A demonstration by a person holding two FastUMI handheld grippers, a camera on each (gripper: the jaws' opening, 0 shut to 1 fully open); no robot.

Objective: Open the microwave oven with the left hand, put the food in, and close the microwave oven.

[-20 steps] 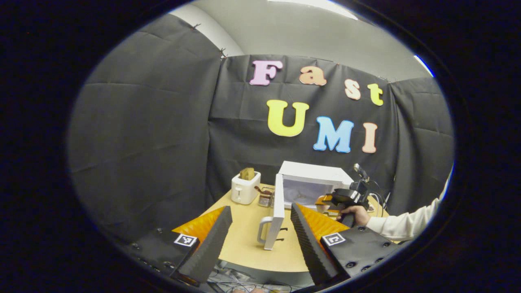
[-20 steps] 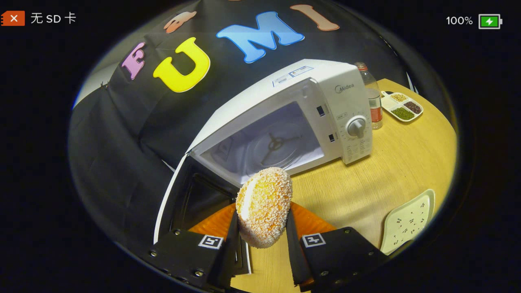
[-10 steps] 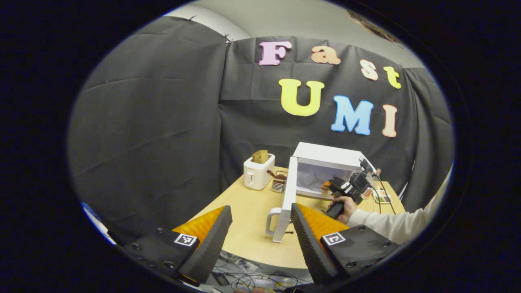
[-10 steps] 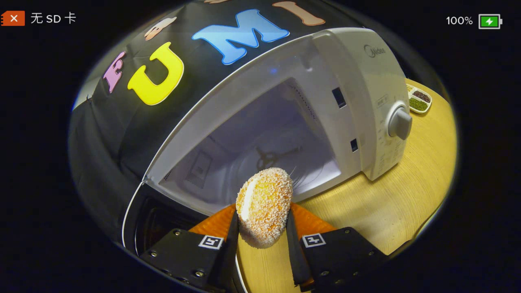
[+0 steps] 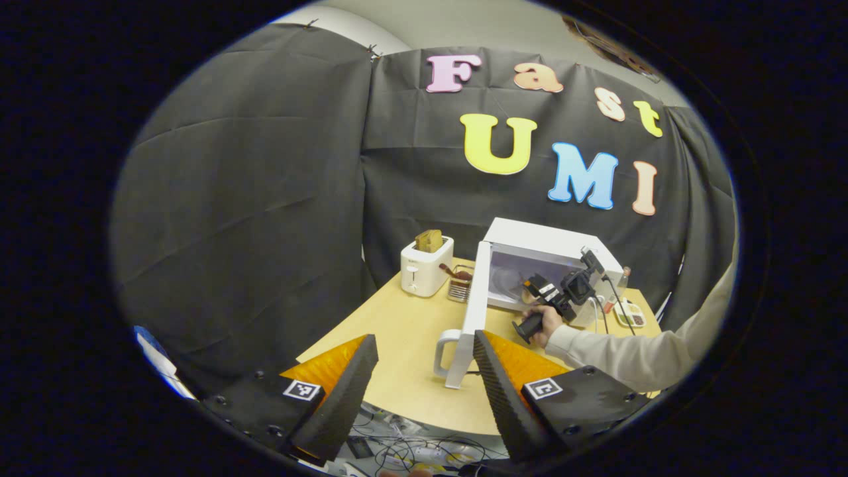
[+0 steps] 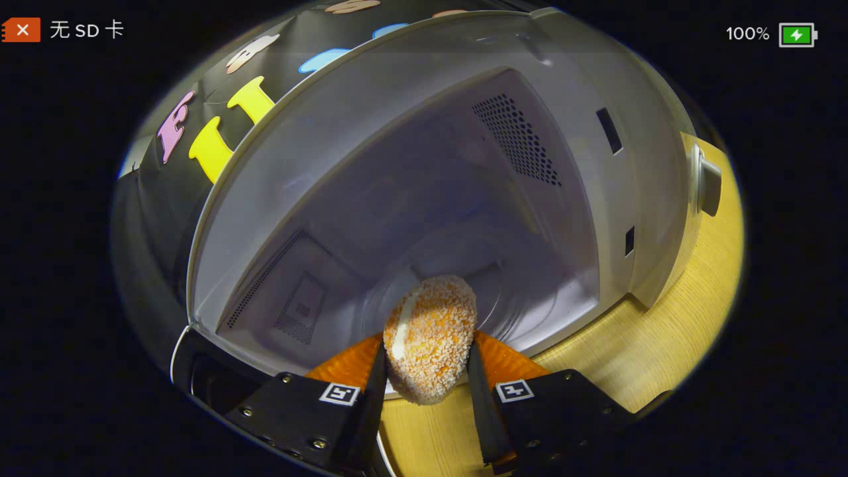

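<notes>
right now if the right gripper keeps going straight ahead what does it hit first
Probably the microwave's cavity floor: the right gripper, shut on the crumbed food, points into the open cavity. Nothing appears to lie between, though depth is hard to judge.

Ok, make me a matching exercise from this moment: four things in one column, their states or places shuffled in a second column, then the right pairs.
Things:
1. microwave door
2. crumbed bun
3. left gripper
4. toaster

States or places:
A. open, holding nothing
B. swung wide open, handle toward the table's near edge
C. left of the microwave, a slice sticking out of its top
D. pinched between the right gripper's fingers, at the oven's opening

Pairs: 1-B, 2-D, 3-A, 4-C
</notes>
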